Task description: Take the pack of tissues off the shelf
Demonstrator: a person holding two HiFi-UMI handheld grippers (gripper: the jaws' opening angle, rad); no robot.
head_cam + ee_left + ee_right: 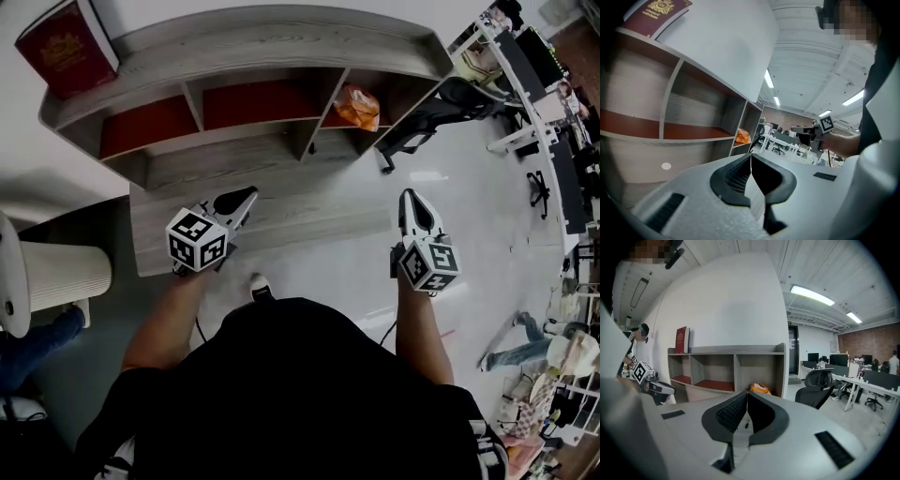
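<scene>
With my left gripper (247, 195) and right gripper (410, 196) clenched empty, I'd likely knock the pack of tissues (357, 106), just right of top centre, deeper into the shelf (281, 47).

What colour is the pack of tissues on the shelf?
Orange; the pack of tissues shows best in the head view.

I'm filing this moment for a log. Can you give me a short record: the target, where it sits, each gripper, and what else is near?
target: tissue pack, orange
place: right compartment of the shelf
other compartments: nothing seen in them
left gripper: jaws together, empty, short of the shelf
right gripper: jaws together, empty, short of the shelf
on top of shelf: red book, at the left end
beside shelf: chair, on the right
</scene>
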